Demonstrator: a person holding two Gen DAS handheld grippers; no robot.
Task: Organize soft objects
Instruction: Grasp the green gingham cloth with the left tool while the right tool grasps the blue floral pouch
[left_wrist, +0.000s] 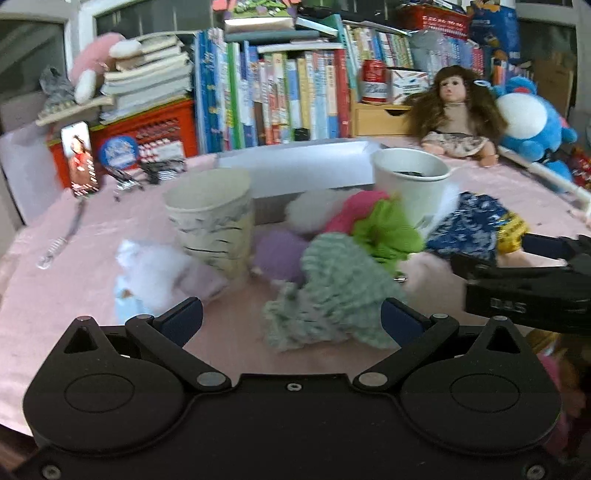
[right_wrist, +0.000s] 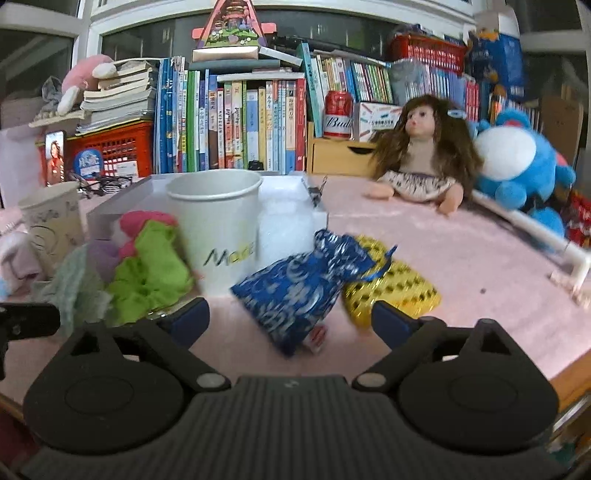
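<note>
Soft objects (left_wrist: 332, 273) are lying in a heap on the pink table (left_wrist: 74, 266), between two paper cups.

A mint knitted piece (left_wrist: 340, 295) is sitting at the front of the heap, with a green cloth (right_wrist: 151, 269), a pink cloth (right_wrist: 142, 221) and a purple ball (left_wrist: 277, 254) behind it, and white fluff (left_wrist: 155, 269) is lying left of the patterned cup (left_wrist: 214, 225). A blue pouch (right_wrist: 299, 291) is leaning on a gold pouch (right_wrist: 395, 288) just beside the white cup (right_wrist: 218, 225). The left hand-held gripper (left_wrist: 291, 317) is standing spread before the mint piece, pinching nothing. The right hand-held gripper (right_wrist: 290, 319) is standing spread too, with the blue pouch lying between its blue fingers (right_wrist: 192, 317), not pressed.
</note>
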